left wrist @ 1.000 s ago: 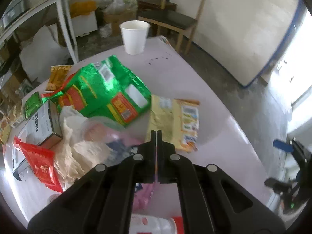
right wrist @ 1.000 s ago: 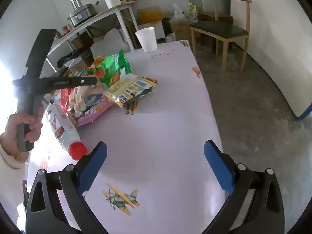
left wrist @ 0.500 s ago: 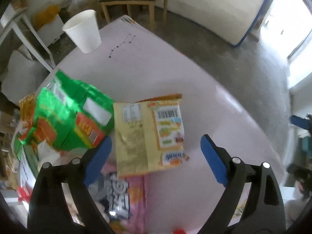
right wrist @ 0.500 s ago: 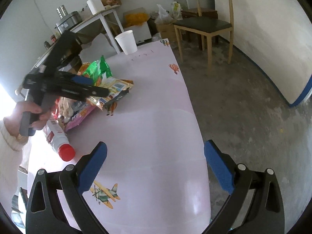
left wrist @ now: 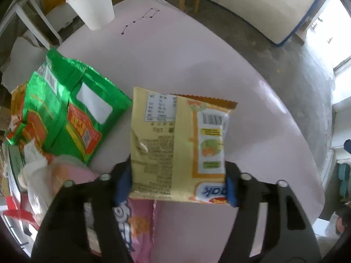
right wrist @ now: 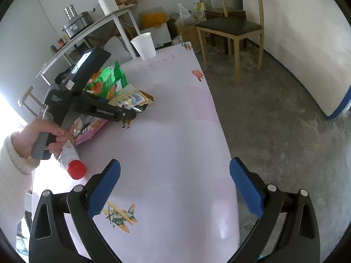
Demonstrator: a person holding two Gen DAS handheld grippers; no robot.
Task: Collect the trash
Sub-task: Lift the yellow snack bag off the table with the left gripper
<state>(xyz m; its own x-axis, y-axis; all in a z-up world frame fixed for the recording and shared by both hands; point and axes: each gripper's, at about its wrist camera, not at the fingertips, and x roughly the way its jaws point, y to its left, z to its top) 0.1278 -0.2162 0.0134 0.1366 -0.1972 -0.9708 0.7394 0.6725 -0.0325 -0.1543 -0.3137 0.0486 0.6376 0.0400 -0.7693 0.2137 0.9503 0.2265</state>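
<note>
Yellow snack wrapper (left wrist: 175,144) between the closing jaws of the left gripper (left wrist: 176,185), on the pink table (left wrist: 197,54).

The wrapper lies flat near the table's middle, its near end over a pink packet (left wrist: 140,225) and its left edge just beside a green foil bag (left wrist: 72,114); the blue pads (left wrist: 122,182) flank its two long edges, at or just short of touching, contact not clear. The left gripper points steeply down over the pile of wrappers; seen from the right wrist, a hand (right wrist: 43,133) in a white knit sleeve (right wrist: 13,171) grasps its handle from the left, above a red-capped bottle (right wrist: 73,166). The right gripper (right wrist: 175,188) hovers tilted over bare table, fingers wide and empty. A white paper cup (left wrist: 92,2) stands at the far edge, well apart.
</note>
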